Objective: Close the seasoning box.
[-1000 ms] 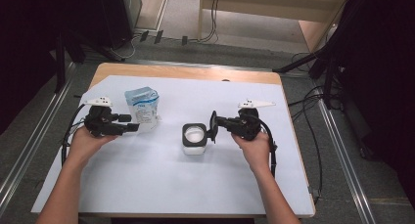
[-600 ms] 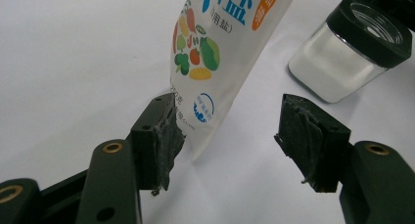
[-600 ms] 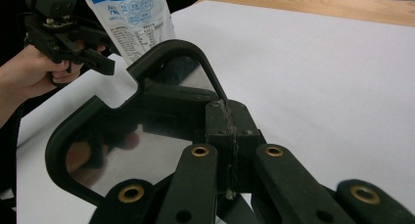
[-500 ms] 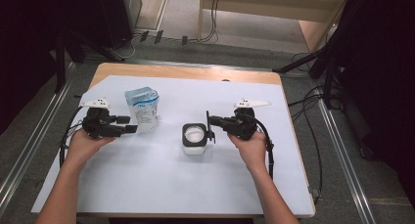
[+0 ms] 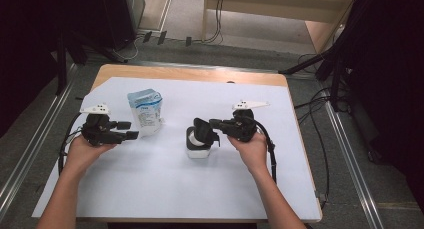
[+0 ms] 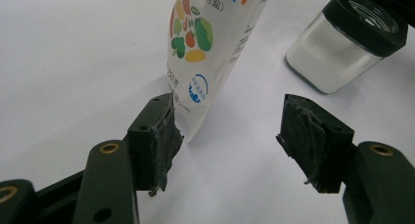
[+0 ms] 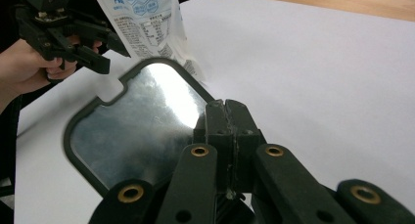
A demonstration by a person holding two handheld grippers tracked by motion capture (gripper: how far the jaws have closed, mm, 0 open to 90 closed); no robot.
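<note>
Since the soft pouch (image 6: pixel 208 43) stands just ahead of the half-open, empty left gripper (image 6: pixel 230 136), pinch its lower edge; it'll crumple. Right gripper (image 7: pixel 226 123), clamped shut, holds the rigid jar's (image 5: pixel 198 148) slippery lid (image 7: pixel 134 131).

Pouch (image 6: pixel 210 43): glossy printed plastic. Jar (image 6: pixel 337 53): clear glass, matt black plastic rim. Lid (image 7: pixel 132 131): shiny metal, dark edge. Surface (image 5: pixel 165 184): matt white sheet, wood edge. Fingers (image 6: pixel 164 141): rough black pads.
</note>
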